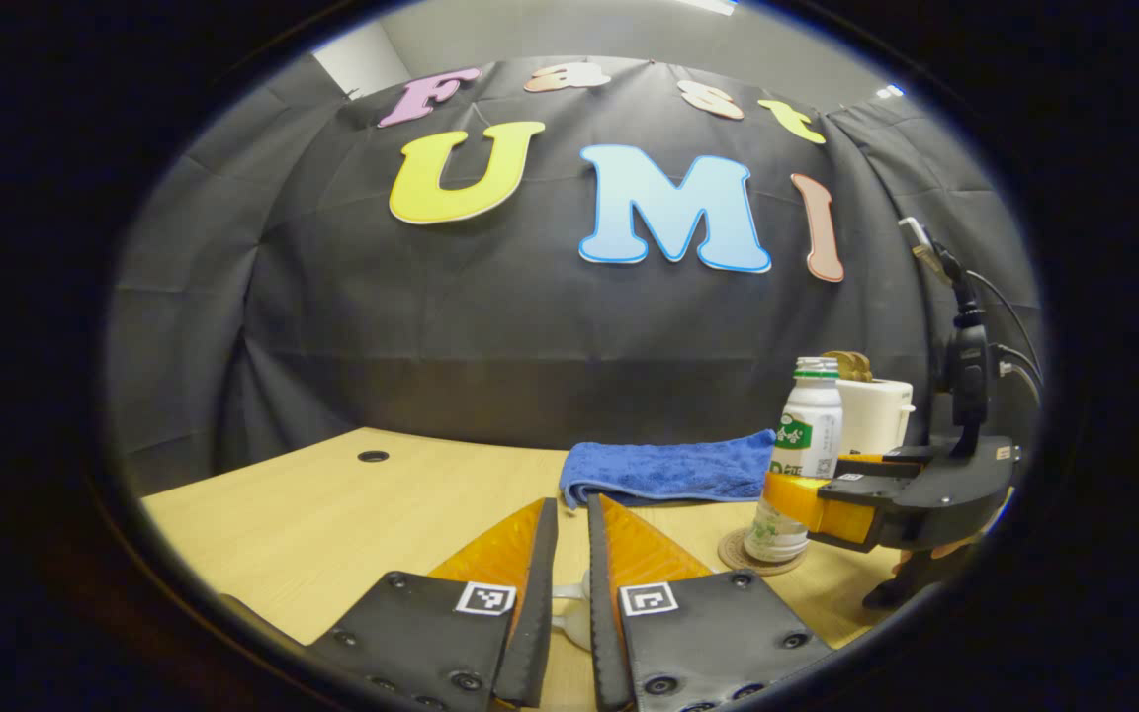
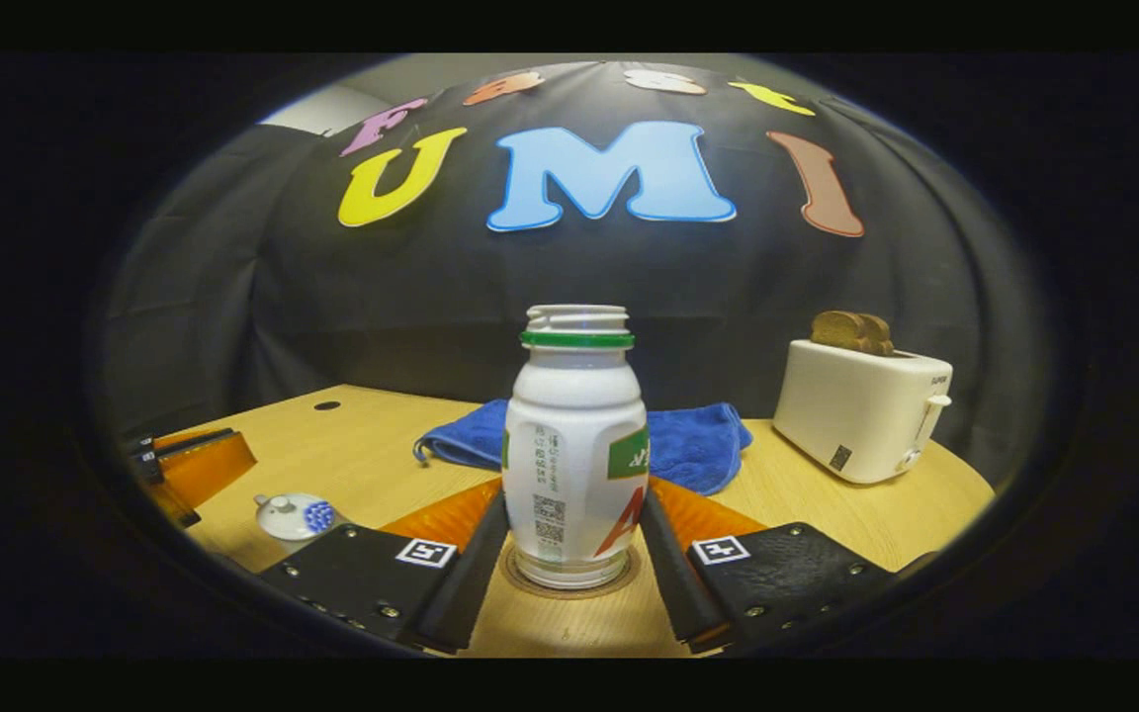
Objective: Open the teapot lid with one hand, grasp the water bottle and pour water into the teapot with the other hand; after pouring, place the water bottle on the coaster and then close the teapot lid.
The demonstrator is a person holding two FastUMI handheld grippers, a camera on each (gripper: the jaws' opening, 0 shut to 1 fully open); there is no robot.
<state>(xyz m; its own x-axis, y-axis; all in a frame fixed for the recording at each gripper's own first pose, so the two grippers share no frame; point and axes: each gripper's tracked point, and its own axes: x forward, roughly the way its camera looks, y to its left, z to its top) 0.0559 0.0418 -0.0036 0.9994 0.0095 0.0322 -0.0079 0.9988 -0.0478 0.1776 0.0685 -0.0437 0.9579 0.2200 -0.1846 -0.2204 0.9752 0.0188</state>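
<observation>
water bottle (image 2: 574, 445) upright on coaster (image 2: 569, 583), mid counter (image 2: 352, 455). right gripper (image 2: 569, 554) flanks bottle base, contact unclear. left gripper (image 1: 571, 593) narrow around teapot (image 2: 291, 515) lid knob, grip unclear. bottle: light, smooth plastic, uncapped, spill-prone; hold mid-body. lid: small, likely ceramic, fragile.
</observation>
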